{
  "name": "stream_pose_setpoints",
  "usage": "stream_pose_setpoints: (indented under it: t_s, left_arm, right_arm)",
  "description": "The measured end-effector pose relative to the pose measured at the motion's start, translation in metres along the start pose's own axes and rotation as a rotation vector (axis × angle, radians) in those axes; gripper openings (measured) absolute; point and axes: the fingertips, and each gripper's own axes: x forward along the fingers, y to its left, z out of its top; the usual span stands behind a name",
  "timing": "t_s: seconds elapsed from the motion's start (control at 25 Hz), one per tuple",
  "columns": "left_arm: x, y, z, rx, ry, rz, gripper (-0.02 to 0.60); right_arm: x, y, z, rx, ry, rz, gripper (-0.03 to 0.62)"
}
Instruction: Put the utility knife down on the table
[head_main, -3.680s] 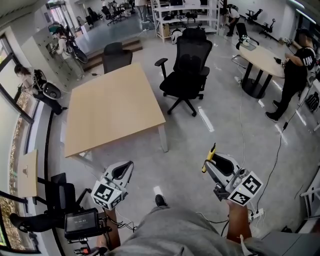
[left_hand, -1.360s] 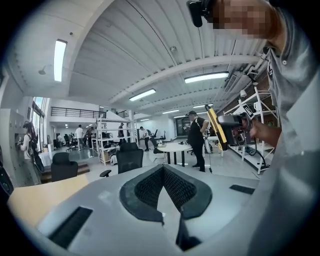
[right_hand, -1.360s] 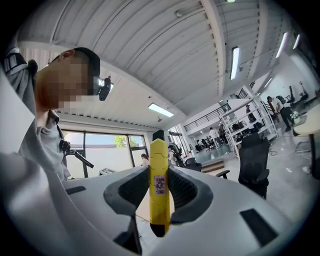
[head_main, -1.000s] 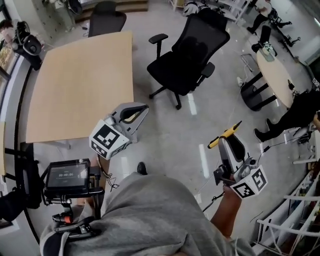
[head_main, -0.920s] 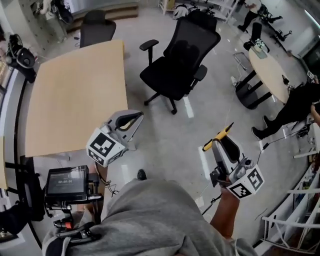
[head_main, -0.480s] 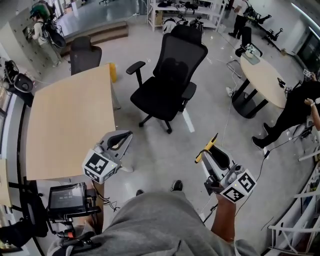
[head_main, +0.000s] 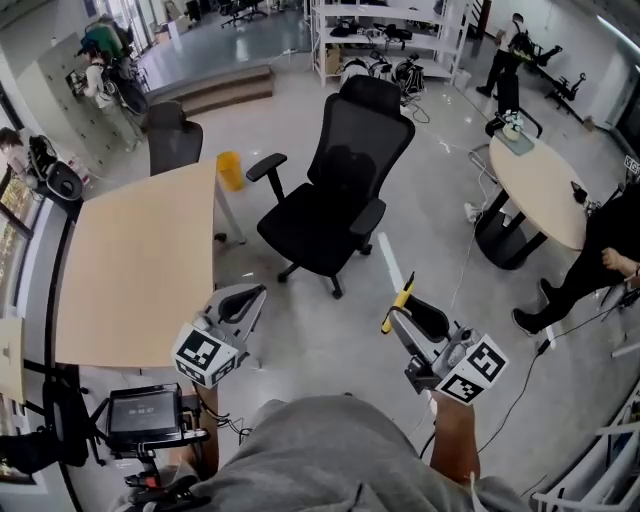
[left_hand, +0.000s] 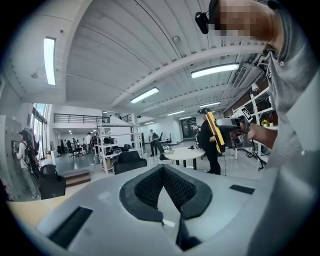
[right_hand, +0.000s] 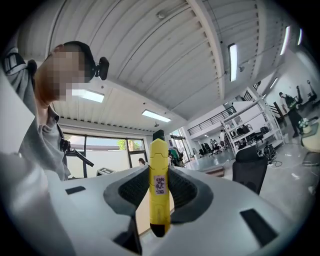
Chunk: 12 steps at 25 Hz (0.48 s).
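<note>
While the yellow plastic utility knife (right_hand: 159, 192) is being gripped upright between the closed jaws of the right gripper (head_main: 398, 318), its dark tip is standing out beyond the jaw tips. It is being held in the air above the grey floor, touching nothing but the jaws. The jaws of the left gripper (head_main: 247, 298) are being held pressed together with nothing between them. The pale wooden square-topped bench (head_main: 130, 265) is lying near the left jaws, ahead of them and to their left, and well apart from the right jaws, across to their left. A black mesh office chair (head_main: 335, 200) is standing ahead of both pairs of jaws.

The step in hand is being judged to be the carry to the bench; the putting down is not yet begun. For the next move, the right jaws are being called on to be taken leftward, clear of the chair and the left gripper, and brought over a bare part of the bench top. They are then to be lowered and tilted until the knife is resting on the wood, and only then opened, so that it is not being dropped from a height.
</note>
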Motion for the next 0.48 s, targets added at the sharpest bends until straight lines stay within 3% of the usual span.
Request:
stream_pose_setpoints:
  t_s: [0.24, 0.48]
  left_arm:
    - [0.033, -0.008, 0.003, -0.011, 0.034, 0.031, 0.005]
    - [0.062, 0.02, -0.014, -0.04, 0.083, 0.041, 0.005]
  right_arm:
    - [-0.011, -0.046, 0.01, 0.022, 0.001, 0.022, 0.117]
    - [0.016, -0.087, -0.004, 0.078, 0.021, 0.032, 0.117]
